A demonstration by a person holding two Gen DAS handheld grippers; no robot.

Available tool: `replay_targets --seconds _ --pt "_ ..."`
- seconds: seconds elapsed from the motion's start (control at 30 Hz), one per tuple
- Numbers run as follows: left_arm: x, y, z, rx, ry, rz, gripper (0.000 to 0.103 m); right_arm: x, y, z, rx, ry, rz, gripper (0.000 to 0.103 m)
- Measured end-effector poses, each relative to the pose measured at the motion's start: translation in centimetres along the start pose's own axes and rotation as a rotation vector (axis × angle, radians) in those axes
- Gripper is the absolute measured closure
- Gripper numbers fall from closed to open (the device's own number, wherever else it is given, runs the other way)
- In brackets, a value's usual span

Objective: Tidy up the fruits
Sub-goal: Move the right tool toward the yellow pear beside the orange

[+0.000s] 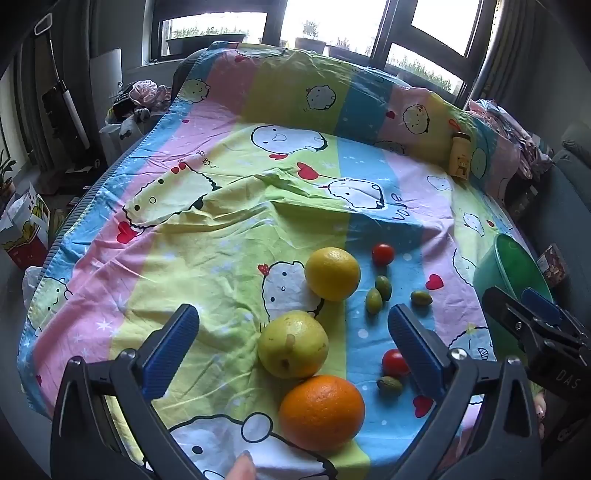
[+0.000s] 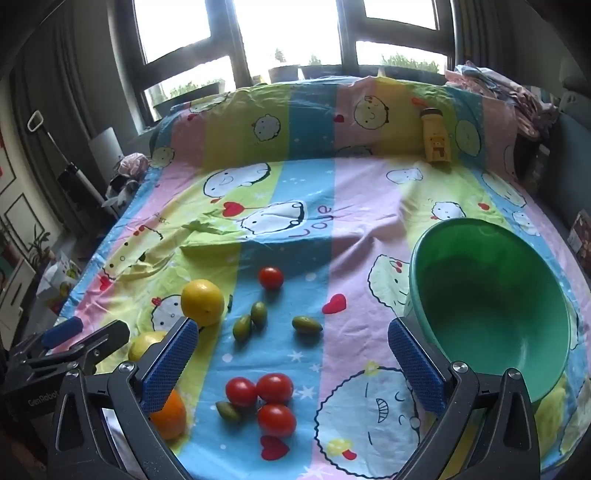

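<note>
With both the left gripper (image 1: 291, 332) and right gripper (image 2: 291, 343) spread wide and empty, no fruit is yet in the green bowl (image 2: 436, 266) at the sheet's right edge, so the next move calls for closing on the tomatoes (image 2: 275, 387).

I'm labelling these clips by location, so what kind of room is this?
Probably a lived-in room at home, maybe a bedroom or sitting room. A cartoon-print sheet covers the surface where the fruit lies, large windows with potted plants stand behind it, and clothes are heaped to one side.
</note>
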State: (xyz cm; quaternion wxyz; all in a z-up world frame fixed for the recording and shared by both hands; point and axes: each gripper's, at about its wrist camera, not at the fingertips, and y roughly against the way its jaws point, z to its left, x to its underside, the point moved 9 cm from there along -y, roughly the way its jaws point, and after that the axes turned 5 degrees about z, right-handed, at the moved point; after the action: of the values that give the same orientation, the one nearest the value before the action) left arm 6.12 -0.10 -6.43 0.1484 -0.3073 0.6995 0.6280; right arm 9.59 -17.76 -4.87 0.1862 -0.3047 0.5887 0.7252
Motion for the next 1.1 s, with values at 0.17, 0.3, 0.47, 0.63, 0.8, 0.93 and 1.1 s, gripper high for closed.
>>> replay_targets --seconds 0.17,0.3,0.47,0.63,0.8,0.93,1.1 --pt "0.1 0.8 -1.1 0.028 -0.018 -0.021 0.001 -0.1 0.3 0.4 0.033 0.008 -0.034 0.000" --pt "0.0 0.2 -1.3 0.028 -0.013 -0.016 0.002 -0.1 0.5 0.6 0.015 -0.015 -0.036 0.000" --pt "-0.1 0.2 -1.3 0.036 -0.007 -0.020 0.003 -0.4 0.5 0.5 -0.012 -0.037 -0.032 0.000" --pt "0.0 0.1 -1.4 0.027 -0.011 -0.023 0.003 -0.4 0.3 1.2 -0.060 -0.024 -0.033 0.000" --pt "-0.1 0.0 -1.4 0.028 -0.010 -0.026 0.004 -0.7 0.0 1.1 -0.078 -0.037 -0.036 0.000" --pt "-0.1 -0.3 -1.1 0.019 -0.009 -0.023 0.004 -0.7 -0.3 1.4 -0.101 -0.034 -0.030 0.000" --pt "0.0 -0.4 -1.2 0.027 -0.010 -0.018 0.005 -0.7 -0.3 1.7 -0.121 -0.039 -0.036 0.000"
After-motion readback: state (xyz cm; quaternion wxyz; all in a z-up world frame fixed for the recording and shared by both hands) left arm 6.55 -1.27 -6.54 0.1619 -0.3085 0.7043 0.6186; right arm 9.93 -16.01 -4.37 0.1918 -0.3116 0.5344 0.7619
